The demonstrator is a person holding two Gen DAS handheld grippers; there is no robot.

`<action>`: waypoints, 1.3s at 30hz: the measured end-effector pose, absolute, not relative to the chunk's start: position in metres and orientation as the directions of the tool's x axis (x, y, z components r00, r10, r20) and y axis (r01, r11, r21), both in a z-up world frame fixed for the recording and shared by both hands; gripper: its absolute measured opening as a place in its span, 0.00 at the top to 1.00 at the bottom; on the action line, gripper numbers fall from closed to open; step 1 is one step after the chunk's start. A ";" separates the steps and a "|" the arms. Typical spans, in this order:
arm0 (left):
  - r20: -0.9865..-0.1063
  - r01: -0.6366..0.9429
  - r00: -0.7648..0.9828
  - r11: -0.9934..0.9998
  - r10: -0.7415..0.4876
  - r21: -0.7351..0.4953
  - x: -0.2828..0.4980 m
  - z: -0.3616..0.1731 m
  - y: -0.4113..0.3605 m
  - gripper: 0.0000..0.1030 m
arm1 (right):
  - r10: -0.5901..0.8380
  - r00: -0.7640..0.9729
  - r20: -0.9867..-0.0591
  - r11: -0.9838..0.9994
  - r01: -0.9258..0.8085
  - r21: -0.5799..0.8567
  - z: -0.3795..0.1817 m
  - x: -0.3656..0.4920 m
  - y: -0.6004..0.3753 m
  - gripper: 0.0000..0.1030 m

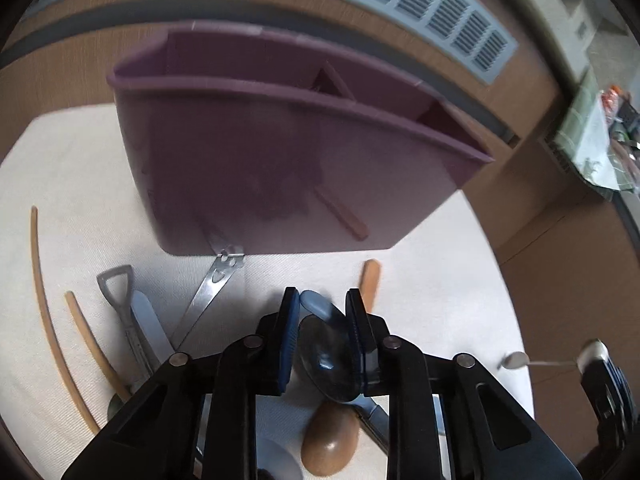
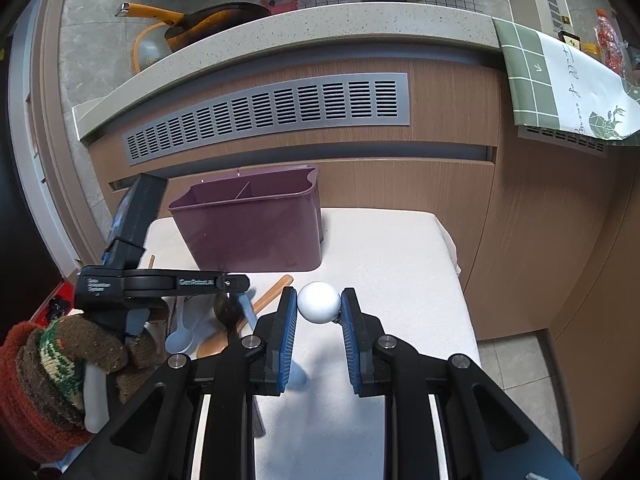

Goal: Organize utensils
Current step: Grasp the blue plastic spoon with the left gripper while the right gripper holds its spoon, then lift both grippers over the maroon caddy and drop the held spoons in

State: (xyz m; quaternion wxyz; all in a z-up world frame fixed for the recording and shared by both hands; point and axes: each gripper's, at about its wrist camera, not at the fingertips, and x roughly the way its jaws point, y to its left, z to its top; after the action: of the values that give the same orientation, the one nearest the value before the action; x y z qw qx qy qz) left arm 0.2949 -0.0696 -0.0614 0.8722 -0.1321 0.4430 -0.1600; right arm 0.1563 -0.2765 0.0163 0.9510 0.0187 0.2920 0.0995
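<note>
A purple utensil caddy (image 1: 280, 168) with divided compartments stands on a white cloth; it also shows in the right wrist view (image 2: 252, 224). My left gripper (image 1: 324, 332) is shut on a dark spoon (image 1: 328, 360), held just in front of the caddy. My right gripper (image 2: 319, 320) is shut on a small white ladle (image 2: 319, 302), its round bowl between the fingertips, right of the left gripper (image 2: 160, 282). Loose utensils lie on the cloth: metal tongs (image 1: 208, 292), a shovel-handled spoon (image 1: 120, 292), wooden chopsticks (image 1: 44, 304) and a wooden spoon (image 1: 330, 444).
A wooden cabinet with a grey vent (image 2: 264, 114) rises behind the cloth. A stone counter (image 2: 280, 36) above holds a pan (image 2: 208, 24). A green-and-white cloth (image 2: 560, 84) hangs at the right. The cloth's right edge (image 2: 452, 248) drops to the floor.
</note>
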 end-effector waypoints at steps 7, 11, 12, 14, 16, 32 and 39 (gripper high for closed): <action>-0.603 0.295 0.680 0.908 -0.418 -0.297 0.242 -0.001 -0.059 0.87 | 0.192 0.828 -0.527 0.981 -0.174 0.085 0.029 0.154 -0.278 0.81; -0.549 0.323 0.745 0.925 -0.379 -0.200 0.218 0.031 -0.055 0.89 | 0.205 0.835 -0.511 0.978 -0.191 0.080 0.038 0.151 -0.273 0.81; -0.539 0.326 0.755 0.927 -0.374 -0.187 0.214 0.037 -0.053 0.91 | 0.210 0.835 -0.508 0.977 -0.198 0.079 0.041 0.151 -0.271 0.81; -0.524 0.331 0.770 0.930 -0.364 -0.160 0.205 0.048 -0.051 0.92 | 0.224 0.835 -0.502 0.974 -0.213 0.080 0.047 0.151 -0.267 0.81; -0.512 0.333 0.783 0.933 -0.353 -0.135 0.201 0.057 -0.048 0.93 | 0.238 0.834 -0.497 0.970 -0.229 0.080 0.054 0.152 -0.263 0.81; -0.348 0.315 0.888 0.949 -0.302 -0.020 0.207 0.190 -0.023 0.95 | 0.382 0.832 -0.403 0.923 -0.369 0.112 0.180 0.207 -0.237 0.81; -0.296 0.317 0.896 0.944 -0.330 -0.091 0.235 0.225 -0.004 0.95 | 0.447 0.803 -0.396 0.894 -0.412 0.174 0.207 0.254 -0.224 0.81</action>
State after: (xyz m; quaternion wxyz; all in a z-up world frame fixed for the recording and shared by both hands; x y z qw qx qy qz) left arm 0.2349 -0.0042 0.2251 0.9736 -0.0201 0.1555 -0.1661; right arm 0.2542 -0.2241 0.2072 0.9485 0.0397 0.2180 0.2263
